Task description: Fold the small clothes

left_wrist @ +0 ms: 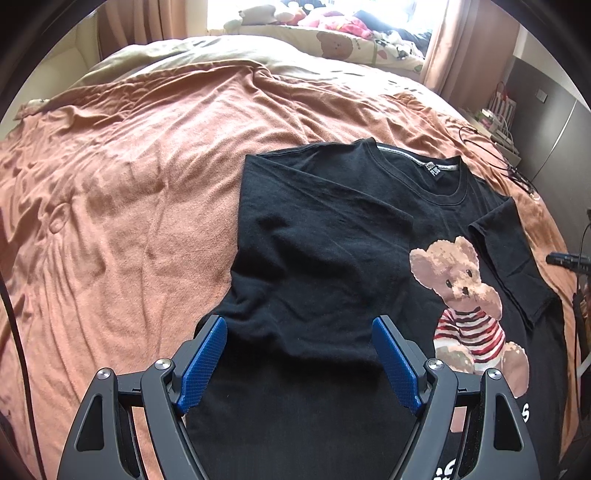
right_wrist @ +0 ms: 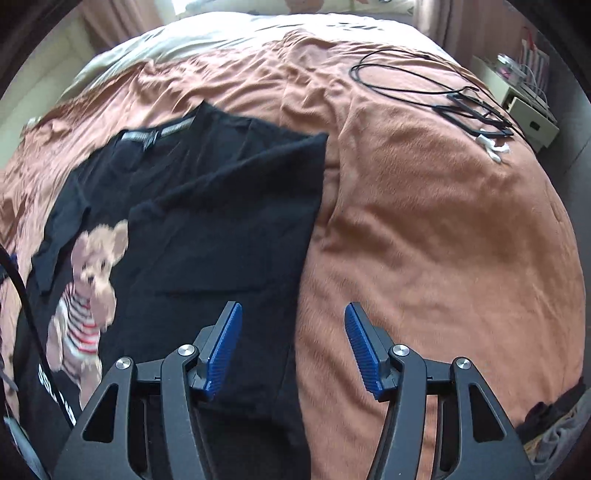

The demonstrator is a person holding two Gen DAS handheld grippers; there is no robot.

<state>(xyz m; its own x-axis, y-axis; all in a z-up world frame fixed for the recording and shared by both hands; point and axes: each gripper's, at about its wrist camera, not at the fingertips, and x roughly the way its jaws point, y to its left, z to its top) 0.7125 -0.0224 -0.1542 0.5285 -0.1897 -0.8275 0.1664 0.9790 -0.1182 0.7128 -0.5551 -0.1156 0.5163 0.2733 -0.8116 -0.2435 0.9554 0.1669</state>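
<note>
A black T-shirt with a teddy bear print lies face up on the orange blanket, collar toward the far side. Its left side is folded in over the chest. My left gripper hovers open over that folded part, blue pads wide apart and nothing pinched. In the right wrist view the T-shirt has its right side folded inward, partly covering the bear print. My right gripper stands open above the shirt's right edge, where black cloth meets the blanket. No cloth is held between its pads.
Black cables and a flat black frame lie on the blanket at the far right. A pale bedside unit stands beyond the bed's edge. Pillows and plush toys sit at the head. Wide orange blanket stretches left of the shirt.
</note>
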